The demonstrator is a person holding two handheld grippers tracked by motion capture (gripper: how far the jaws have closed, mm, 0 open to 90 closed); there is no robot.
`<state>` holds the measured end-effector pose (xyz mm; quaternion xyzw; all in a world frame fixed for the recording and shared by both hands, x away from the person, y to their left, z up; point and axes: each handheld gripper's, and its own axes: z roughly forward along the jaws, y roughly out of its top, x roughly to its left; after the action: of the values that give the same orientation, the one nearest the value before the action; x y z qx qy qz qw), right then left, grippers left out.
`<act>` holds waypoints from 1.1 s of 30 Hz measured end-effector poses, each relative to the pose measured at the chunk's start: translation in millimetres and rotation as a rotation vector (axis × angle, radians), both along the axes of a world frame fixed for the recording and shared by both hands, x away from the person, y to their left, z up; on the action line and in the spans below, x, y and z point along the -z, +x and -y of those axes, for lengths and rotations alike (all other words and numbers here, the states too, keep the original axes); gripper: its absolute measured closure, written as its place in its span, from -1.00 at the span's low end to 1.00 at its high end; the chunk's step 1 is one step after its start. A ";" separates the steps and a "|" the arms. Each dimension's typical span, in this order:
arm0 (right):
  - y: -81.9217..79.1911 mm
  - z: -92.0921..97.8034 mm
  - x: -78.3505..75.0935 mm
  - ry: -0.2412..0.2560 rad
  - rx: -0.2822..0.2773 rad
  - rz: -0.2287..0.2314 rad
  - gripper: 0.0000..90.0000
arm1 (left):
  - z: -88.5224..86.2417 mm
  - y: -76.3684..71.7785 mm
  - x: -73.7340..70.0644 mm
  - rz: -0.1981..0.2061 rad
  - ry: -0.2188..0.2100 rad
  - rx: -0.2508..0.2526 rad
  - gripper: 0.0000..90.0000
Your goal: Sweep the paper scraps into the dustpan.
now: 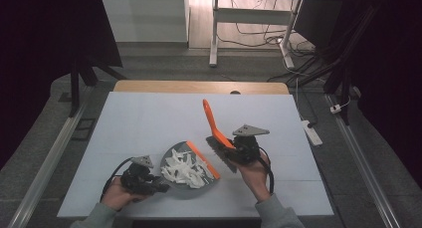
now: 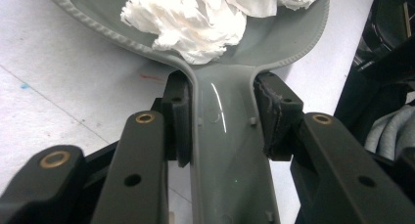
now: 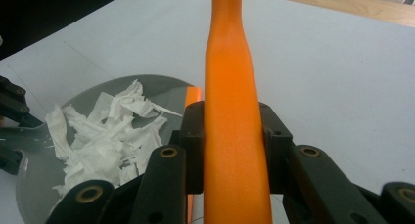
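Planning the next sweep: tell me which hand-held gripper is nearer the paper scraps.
Left. The left hand-held gripper clamps the dustpan handle right beside the paper scraps; the right hand-held gripper holds the brush just past the pan's orange edge.

Glossy grey plastic dustpan (image 2: 230,136) holds crumpled white paper scraps (image 2: 191,23); the orange brush handle (image 3: 235,136) looks smooth and matt.

- The white table top (image 1: 149,118) lies bare across its far half and left side, giving open passage there.
- Near the front edge, the grey dustpan (image 1: 171,161) heaped with torn paper scraps (image 1: 186,171) sits between the two grippers, blocking a straight crossing.
- The orange brush (image 1: 215,126) slants up just right of the dustpan; the gap between them looks narrow, perhaps closed.
- Right of the right gripper (image 1: 246,148) the table is open.
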<state>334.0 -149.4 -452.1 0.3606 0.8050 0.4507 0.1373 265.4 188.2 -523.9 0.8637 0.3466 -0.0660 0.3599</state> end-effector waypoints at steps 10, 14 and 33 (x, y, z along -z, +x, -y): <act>-6.0 23.6 -5.8 0.010 -0.005 0.020 0.55 | -3.7 -3.0 -3.5 0.028 -0.016 -0.049 0.36; -10.1 34.6 -6.7 0.006 -0.015 0.032 0.55 | -5.4 -4.5 -5.5 0.041 -0.031 -0.072 0.36; -15.6 59.6 -5.5 0.013 -0.037 0.028 0.55 | -10.6 -9.7 -9.9 0.064 -0.070 -0.150 0.36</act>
<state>318.3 -208.9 -446.6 0.3400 0.8067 0.4634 0.1379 255.7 198.7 -514.0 0.8239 0.3963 -0.0231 0.4045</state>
